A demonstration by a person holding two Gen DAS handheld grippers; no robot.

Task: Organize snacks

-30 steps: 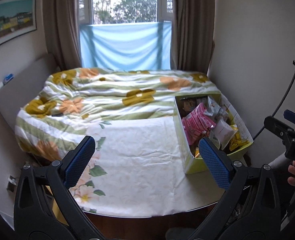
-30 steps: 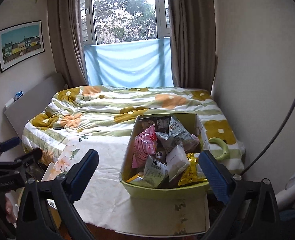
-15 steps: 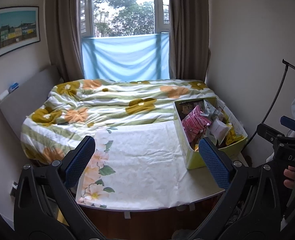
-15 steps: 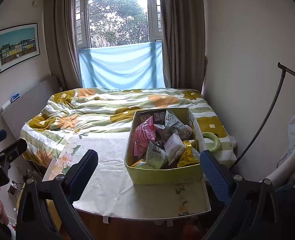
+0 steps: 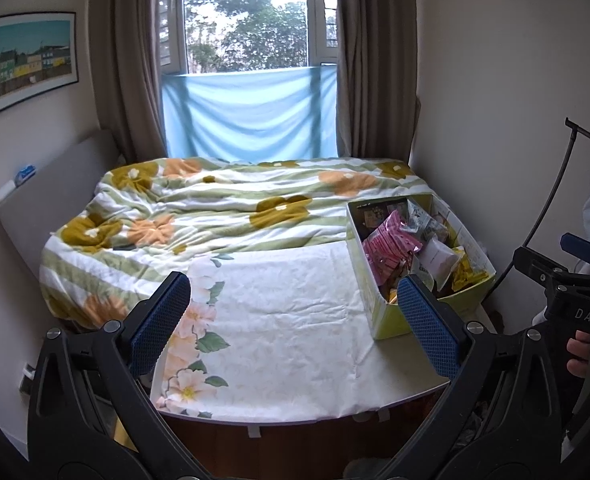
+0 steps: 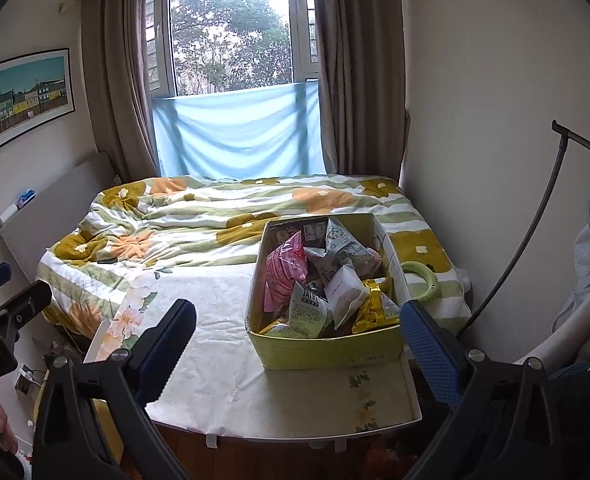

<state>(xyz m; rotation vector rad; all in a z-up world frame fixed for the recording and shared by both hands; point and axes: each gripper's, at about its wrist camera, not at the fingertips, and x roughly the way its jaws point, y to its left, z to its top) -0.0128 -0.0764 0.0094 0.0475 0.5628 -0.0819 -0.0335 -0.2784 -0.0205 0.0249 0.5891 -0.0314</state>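
Both my tools have pulled back and up over the last second, so more of the white floral-cloth-covered surface (image 6: 231, 344) shows. The left tool (image 5: 295, 320) and right tool (image 6: 299, 344) are both spread wide, holding nothing. The yellow-green cardboard box (image 6: 327, 350) of crinkly snack packets (image 6: 327, 272) sits at the surface's right edge — packets jumbled inside, fitting either end of the job.

1. The left gripper (image 5: 293, 326) is held level, its two blue-padded fingers (image 5: 161, 322) spread wide apart with nothing between them.
2. The right gripper (image 6: 297, 346) is likewise spread wide and empty, its fingers (image 6: 431, 354) pointing forward.
3. A hand (image 5: 581, 354) grips the right gripper's handle.
4. Another hand (image 6: 1, 420) grips the left gripper's handle.
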